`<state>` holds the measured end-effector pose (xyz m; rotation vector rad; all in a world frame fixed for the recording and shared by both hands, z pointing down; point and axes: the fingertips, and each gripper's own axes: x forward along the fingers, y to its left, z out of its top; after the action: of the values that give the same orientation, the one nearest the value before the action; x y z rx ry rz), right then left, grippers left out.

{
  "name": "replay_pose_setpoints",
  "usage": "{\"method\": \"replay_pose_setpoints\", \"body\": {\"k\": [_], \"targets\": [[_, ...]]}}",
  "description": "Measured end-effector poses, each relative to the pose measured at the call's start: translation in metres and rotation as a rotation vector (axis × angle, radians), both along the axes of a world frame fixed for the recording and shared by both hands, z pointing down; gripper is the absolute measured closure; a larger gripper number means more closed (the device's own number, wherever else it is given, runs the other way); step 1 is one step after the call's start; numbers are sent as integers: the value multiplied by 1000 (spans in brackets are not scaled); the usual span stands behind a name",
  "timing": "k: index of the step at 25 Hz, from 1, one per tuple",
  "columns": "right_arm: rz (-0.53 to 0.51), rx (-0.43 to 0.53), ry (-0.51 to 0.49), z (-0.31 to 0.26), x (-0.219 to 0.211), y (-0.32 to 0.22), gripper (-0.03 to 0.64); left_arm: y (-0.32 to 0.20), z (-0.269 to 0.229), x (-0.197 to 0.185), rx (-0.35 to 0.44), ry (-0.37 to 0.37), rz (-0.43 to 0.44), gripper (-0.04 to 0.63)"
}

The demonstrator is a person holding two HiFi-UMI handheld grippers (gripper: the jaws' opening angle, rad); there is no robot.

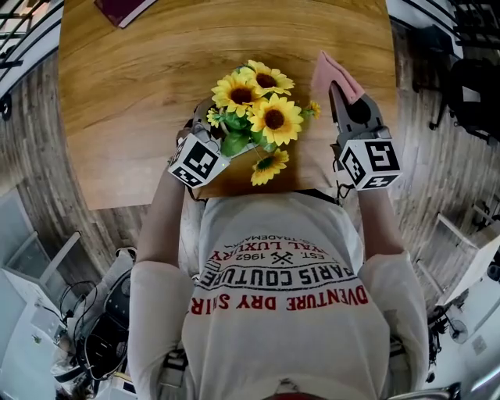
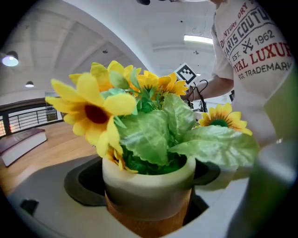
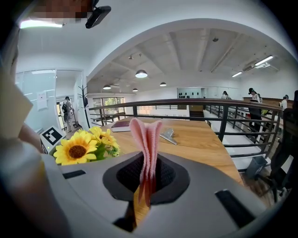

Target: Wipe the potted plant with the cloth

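Pink cloth (image 3: 145, 139), soft and limp, pinched between right tongs (image 3: 146, 179); left tongs (image 2: 149, 204) clamped on sunflower pot (image 2: 148, 179), likely light, petals (image 2: 88, 97) fragile; best held by pot wall.

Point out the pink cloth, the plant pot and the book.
pink cloth (image 3: 145, 144), right gripper view, on its upright fold.
plant pot (image 2: 148, 183), left gripper view, on its pale upper band.
book (image 1: 123, 8), head view, on its dark red cover.

Wood table (image 1: 141, 117) w/ maroon book (image 1: 123, 9) at far edge; metal clip (image 3: 167, 135) lies on it too.
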<state>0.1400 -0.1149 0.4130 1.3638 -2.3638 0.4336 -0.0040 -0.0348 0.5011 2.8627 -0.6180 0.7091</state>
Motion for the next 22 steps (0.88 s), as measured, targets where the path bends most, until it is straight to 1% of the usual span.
{"method": "replay_pose_setpoints", "body": {"k": [3, 7, 10, 12, 16, 20, 22], "targets": [[13, 0, 3, 4, 7, 4, 583, -3, -14, -1, 3, 16, -48, 78], [32, -42, 5, 13, 13, 20, 583, -8, -44, -4, -10, 60, -148, 78], [42, -41, 0, 20, 11, 9, 583, -36, -69, -9, 19, 79, -197, 78], [32, -41, -5, 24, 3, 3, 583, -53, -86, -9, 32, 92, -209, 78], [-13, -62, -22, 30, -25, 10, 583, -61, -113, -6, 35, 110, -203, 78], [-84, -62, -48, 32, -61, 21, 582, -63, -130, -3, 55, 117, -188, 78], [-127, -46, -58, 29, -75, 28, 583, -61, -138, 3, 57, 136, -179, 78]]}}
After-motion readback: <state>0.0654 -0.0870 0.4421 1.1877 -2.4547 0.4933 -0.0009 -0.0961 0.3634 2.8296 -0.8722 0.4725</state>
